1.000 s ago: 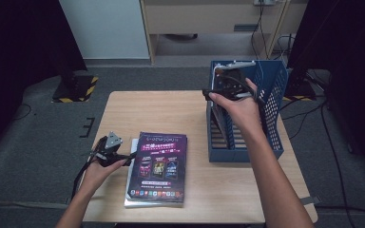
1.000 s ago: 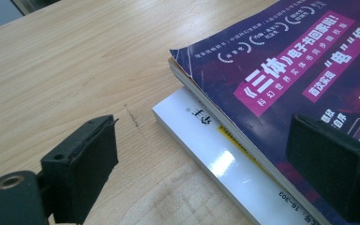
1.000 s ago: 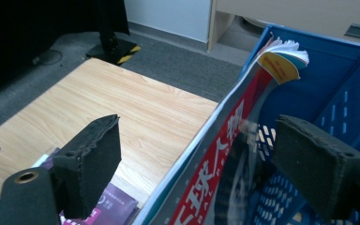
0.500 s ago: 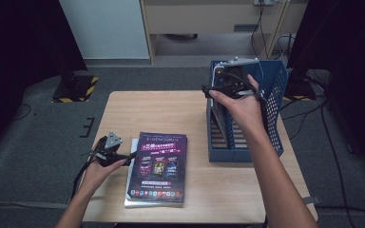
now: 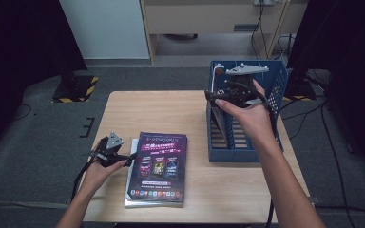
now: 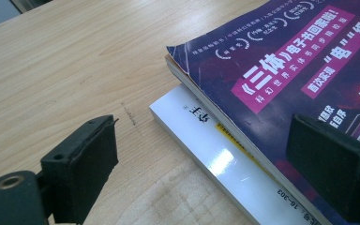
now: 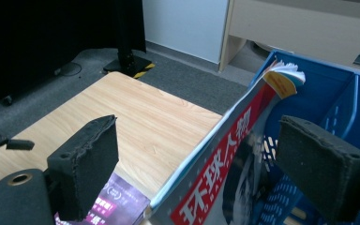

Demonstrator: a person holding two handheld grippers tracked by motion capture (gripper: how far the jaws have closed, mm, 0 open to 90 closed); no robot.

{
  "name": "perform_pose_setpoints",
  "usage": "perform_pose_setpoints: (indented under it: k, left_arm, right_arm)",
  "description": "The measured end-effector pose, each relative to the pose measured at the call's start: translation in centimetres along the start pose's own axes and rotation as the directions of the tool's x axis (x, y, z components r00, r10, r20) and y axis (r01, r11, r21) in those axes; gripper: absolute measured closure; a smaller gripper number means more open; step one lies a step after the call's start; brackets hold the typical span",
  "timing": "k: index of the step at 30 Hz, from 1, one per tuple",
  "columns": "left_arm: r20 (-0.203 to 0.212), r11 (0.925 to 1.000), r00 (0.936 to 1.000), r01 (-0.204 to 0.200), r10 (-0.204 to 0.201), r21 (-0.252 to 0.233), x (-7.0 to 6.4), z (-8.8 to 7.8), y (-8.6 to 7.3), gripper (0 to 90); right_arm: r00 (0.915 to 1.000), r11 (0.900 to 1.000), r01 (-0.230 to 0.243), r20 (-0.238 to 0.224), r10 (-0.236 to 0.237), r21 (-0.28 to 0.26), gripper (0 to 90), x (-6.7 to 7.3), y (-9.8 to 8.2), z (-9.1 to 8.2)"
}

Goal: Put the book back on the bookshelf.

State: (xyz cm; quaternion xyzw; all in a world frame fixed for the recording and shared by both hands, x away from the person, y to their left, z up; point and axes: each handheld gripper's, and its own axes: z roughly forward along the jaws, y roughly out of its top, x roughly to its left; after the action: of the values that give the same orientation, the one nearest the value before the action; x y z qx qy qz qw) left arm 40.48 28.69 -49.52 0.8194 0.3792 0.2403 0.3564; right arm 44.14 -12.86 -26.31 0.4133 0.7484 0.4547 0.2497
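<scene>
The rectangular light wooden counter [image 5: 171, 109] carries a blue slotted plastic file rack [image 5: 275, 90] at its right side and, near the front edge, a dark purple paperback book [image 5: 159, 166] lying flat on a white glossy book [image 6: 206, 140]. In the rack, a red-and-grey magazine [image 7: 220, 183] stands leaning in the leftmost slot, its top pages curled. The right hand-held gripper [image 7: 197, 159] hovers above the rack with its jaws wide apart; the magazine's upper edge passes between them, but neither pad presses on it, so nothing is held. The left hand-held gripper [image 6: 201, 154] rests low at the far left corner of the stack, jaws also wide and empty, straddling the corner of the purple book. To do the step well, the left jaws should likely close squarely on the top book alone, near the spine corner, so that the white one stays down; the right one should clear the rack wall before reaching. Grey carpet and a pale cabinet surround the counter.
</scene>
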Motion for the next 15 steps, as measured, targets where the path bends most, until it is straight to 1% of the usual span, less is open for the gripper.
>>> perform_pose_setpoints:
  k: [4,9,10,15]
  left_arm:
    - [0.0,1.0,1.0,0.0,0.0,-0.001,0.0,0.0,0.0,8.8]
    - [-0.001,1.0,1.0,0.003,-0.003,0.001,0.0,0.0,0.0,8.7]
    - [-0.001,1.0,1.0,0.005,-0.005,-0.001,0.0,0.0,0.0,8.7]
    - [0.0,1.0,1.0,0.0,0.0,0.009,0.0,0.1,-0.1,8.6]
  right_arm:
    - [1.0,1.0,0.001,-0.003,-0.001,0.008,12.4,-0.1,-0.8,-0.3]
    - [0.9995,0.999,0.032,0.005,-0.032,0.039,10.9,0.3,-2.1,-0.5]
    - [0.9987,0.998,0.049,0.012,-0.05,0.049,10.7,0.5,-2.5,-0.6]
    - [0.9989,0.997,0.047,0.0,-0.047,0.069,10.0,0.7,-4.1,-0.9]
